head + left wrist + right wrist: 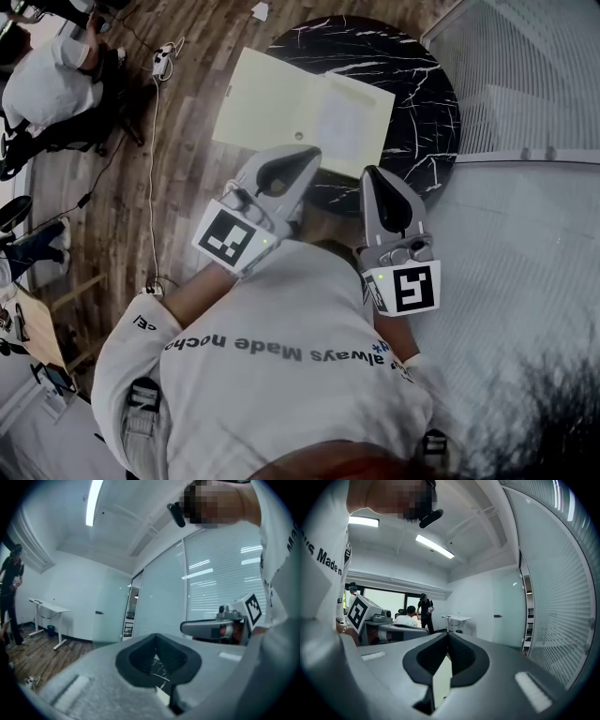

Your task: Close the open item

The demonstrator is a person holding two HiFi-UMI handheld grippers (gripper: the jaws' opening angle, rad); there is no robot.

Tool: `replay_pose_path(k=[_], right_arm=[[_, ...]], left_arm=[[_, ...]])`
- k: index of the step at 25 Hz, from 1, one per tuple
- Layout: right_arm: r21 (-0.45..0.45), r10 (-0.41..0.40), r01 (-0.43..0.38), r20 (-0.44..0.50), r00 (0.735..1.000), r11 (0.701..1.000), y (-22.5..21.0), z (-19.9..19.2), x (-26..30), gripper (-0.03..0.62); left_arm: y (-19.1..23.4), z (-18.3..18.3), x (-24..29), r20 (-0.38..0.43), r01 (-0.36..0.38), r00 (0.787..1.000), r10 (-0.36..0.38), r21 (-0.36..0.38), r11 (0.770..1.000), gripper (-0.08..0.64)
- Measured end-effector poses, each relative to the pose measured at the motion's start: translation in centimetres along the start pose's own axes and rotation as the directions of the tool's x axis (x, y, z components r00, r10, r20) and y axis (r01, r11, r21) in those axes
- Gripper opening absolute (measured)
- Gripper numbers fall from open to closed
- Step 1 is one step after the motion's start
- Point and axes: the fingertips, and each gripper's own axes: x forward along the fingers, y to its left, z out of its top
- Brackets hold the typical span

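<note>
We face a round black marble counter (427, 103). On it the pale yellow folder (281, 103) lies flat and fully open, its left leaf jutting past the counter's left rim. Nothing of the closing is done yet. As we judge it, the whole job remains: reach in, lift one leaf and fold it over onto the other. The open spread's long axis runs left to right across the head view, dipping a little toward the right, and the fold between the leaves points away from us. The left gripper (302, 157) and right gripper (375, 174) hover at the counter's near edge, each with jaws pressed together on nothing.
</note>
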Motion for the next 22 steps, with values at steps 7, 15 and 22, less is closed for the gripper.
replay_pose_path(k=[7,15,22], right_arm=[[0.003,-0.008,0.008,0.01,1.0,1.0,-2.9,0.1,0.1,0.002],[-0.006,-0.005,0.005,0.018,1.0,1.0,-6.8,0.6,-1.7,0.002],[0.009,0.0,0.0,0.009,1.0,1.0,-9.0,-0.2,-1.8,0.002]], left_arm=[[-0.3,0.3,3.0,-0.01,0.014,1.0,-0.014,0.01,1.0,0.003],[-1.9,0.6,6.6,-0.013,-0.003,1.0,0.003,-0.001,1.0,0.003],[-0.9,-1.7,8.2,-0.057,-0.047,0.997,0.047,-0.006,0.999,0.005]])
